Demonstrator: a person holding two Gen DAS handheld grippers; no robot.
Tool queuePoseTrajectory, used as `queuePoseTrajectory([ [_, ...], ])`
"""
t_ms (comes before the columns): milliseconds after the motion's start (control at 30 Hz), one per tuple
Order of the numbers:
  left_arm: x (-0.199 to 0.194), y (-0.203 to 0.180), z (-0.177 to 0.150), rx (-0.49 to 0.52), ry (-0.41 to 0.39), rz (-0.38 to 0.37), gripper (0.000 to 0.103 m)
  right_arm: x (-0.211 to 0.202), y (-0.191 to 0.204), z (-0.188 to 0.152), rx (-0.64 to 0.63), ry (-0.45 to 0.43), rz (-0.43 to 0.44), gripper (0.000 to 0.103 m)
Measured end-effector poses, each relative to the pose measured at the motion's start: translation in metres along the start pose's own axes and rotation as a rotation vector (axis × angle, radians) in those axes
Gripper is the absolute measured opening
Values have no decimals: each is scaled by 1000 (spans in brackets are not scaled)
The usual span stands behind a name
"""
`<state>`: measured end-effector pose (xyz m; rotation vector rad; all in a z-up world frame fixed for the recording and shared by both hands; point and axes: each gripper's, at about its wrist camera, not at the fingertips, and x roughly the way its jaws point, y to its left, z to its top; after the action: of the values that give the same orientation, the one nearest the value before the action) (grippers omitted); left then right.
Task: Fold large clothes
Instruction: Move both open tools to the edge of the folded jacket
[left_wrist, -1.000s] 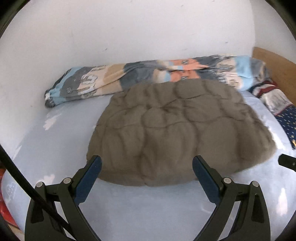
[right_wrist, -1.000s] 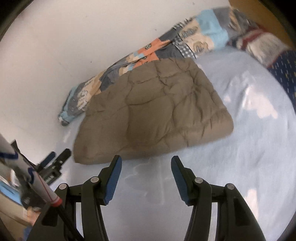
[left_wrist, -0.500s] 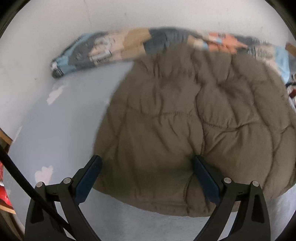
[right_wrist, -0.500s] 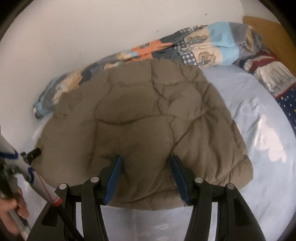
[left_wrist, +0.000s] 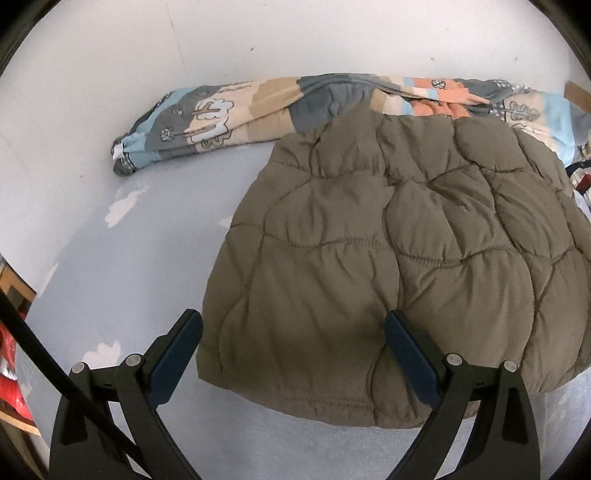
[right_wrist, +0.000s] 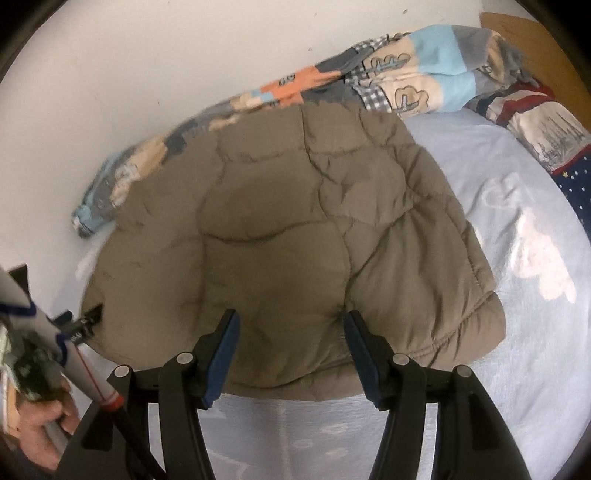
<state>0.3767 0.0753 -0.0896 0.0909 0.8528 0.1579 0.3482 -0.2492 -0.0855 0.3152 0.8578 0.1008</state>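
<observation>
A second ago both claws hung back over bare sheet with the padded jacket (left_wrist: 399, 251) lying well ahead of them; now each has come forward and down to its near hem, so the grasp for the next fold looks close. The olive-brown quilted jacket lies flat on the pale blue bed (left_wrist: 122, 266), its far edge against a rolled patterned blanket (left_wrist: 229, 114) that runs along the white wall (left_wrist: 258, 40). The left claw (left_wrist: 291, 343) stands wide and holds nothing: its left finger is beside the jacket's left edge over the sheet, its right finger presses a dimple into the padding, so the corner sits between them unpinched. The right claw (right_wrist: 291, 347) is at a middling spread and its jaws are opening; both fingertips rest on the fabric near the hem with padding between them, though it is probably not gripped, and blur in that view makes this hard to settle. Judging by this, the claws must still close on the hem before it can be lifted toward the blanket side. That blanket crowds the far edge and leaves little room for the fold to land. A second bedcover (right_wrist: 546, 125) with stripes and stars lies at the right, well clear. A hand (right_wrist: 40, 421) on the left tool's handle shows at the right view's lower left.
</observation>
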Motion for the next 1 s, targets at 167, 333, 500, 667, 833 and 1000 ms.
queuePoseTrajectory([
  [167, 14, -5, 0, 12, 51, -2, 99, 12, -5, -3, 11, 47, -22, 63],
  [333, 18, -2, 3, 8, 63, -11, 99, 19, -8, -3, 17, 66, -13, 64],
  [500, 15, 0, 4, 2, 55, -14, 99, 16, -6, -2, 12, 57, -10, 65],
  [667, 19, 7, 4, -23, 66, -32, 99, -1, -10, 7, 52, 3, 27, 65],
  [833, 23, 5, 4, -25, 84, -38, 99, 12, -23, 1, 98, 57, 17, 65],
  [1000, 20, 12, 6, -42, 90, -57, 99, 11, -30, 3, 140, 69, 50, 65],
])
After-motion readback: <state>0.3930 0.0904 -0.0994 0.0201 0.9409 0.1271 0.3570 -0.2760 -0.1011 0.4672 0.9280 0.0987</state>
